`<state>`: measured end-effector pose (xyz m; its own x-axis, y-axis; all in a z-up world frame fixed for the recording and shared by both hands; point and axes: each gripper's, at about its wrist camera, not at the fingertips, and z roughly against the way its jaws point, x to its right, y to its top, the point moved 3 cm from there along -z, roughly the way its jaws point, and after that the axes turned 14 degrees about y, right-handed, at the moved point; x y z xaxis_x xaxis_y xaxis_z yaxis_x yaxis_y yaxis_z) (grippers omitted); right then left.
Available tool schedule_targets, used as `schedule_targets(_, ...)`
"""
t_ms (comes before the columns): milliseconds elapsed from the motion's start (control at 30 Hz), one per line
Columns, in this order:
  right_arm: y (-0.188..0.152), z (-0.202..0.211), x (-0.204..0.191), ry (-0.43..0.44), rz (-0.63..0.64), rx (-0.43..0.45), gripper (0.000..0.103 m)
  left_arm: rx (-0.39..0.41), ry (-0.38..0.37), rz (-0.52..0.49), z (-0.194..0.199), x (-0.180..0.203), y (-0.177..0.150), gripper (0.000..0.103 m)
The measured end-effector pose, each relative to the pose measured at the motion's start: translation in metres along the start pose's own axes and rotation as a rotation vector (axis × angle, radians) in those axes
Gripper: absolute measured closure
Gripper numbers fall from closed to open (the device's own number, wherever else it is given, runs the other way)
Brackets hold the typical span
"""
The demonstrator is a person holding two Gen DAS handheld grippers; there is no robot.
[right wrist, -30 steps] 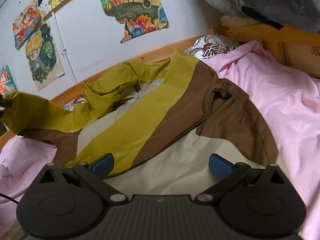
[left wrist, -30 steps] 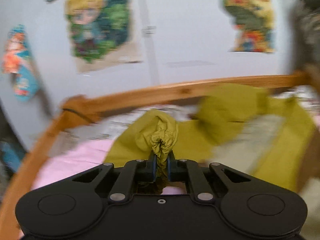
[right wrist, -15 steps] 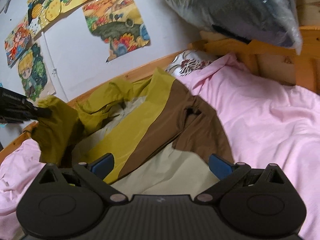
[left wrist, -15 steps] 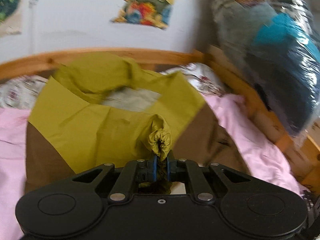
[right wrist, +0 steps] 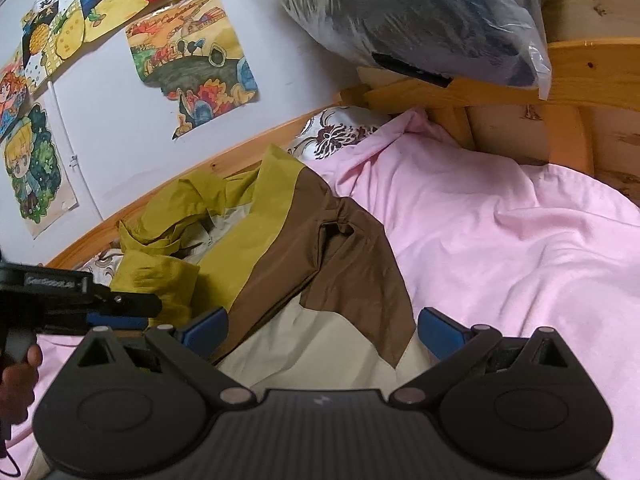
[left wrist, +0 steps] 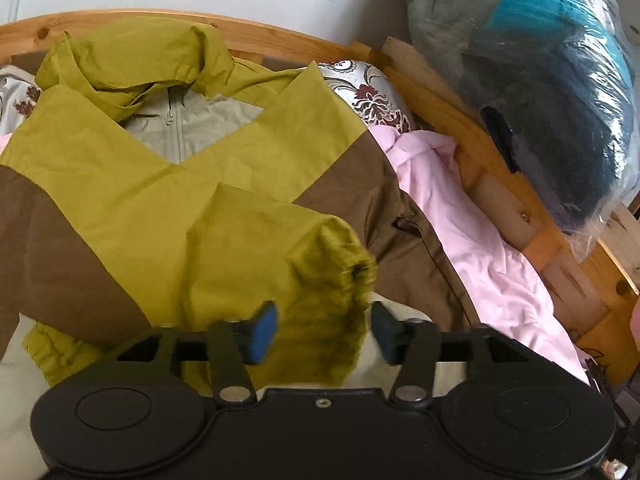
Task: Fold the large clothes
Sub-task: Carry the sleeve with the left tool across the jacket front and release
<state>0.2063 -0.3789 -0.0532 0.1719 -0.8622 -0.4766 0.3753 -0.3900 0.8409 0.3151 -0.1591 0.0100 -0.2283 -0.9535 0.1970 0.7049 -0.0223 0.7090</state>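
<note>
An olive, brown and cream jacket (left wrist: 168,200) lies on the pink bed sheet (left wrist: 472,232), hood toward the wall. Both sleeves are folded across its chest. My left gripper (left wrist: 324,330) is open, and the olive sleeve cuff (left wrist: 332,280) lies loose between its fingers. In the right wrist view the jacket (right wrist: 280,240) lies ahead, and the left gripper (right wrist: 120,312) reaches in from the left over the cuff. My right gripper (right wrist: 322,328) is open and empty above the jacket's cream lower part (right wrist: 320,344).
A wooden bed frame (left wrist: 500,184) runs along the wall and right side. A large plastic bag of bedding (left wrist: 540,80) rests on its corner. A floral pillow (left wrist: 368,96) lies by the headboard. Posters (right wrist: 192,52) hang on the wall.
My left gripper carried the olive sleeve rightward across the jacket, lowered it and opened, letting the cuff go. My right gripper stayed open and shifted slightly.
</note>
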Motion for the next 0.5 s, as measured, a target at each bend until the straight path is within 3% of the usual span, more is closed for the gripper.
schedule_targets(100,-0.001,-0.001,-0.001,0.004,0.001,-0.004,0.000,0.002,-0.005,-0.007,0.007,-0.005,-0.003,0.031)
schedule_targets(200,-0.002,-0.001,-0.003,0.016,0.005,-0.003,0.000,0.018,0.036,-0.017,0.017,-0.019,-0.003,0.022)
schedule_targets(333,-0.009,-0.003,-0.009,0.027,0.025,-0.004,0.000,0.064,0.152,-0.015,0.026,-0.051,0.004,0.011)
schedule_targets(500,-0.024,-0.014,-0.018,0.039,0.099,-0.047,0.000,0.146,0.409,-0.012,0.014,-0.109,0.025,0.001)
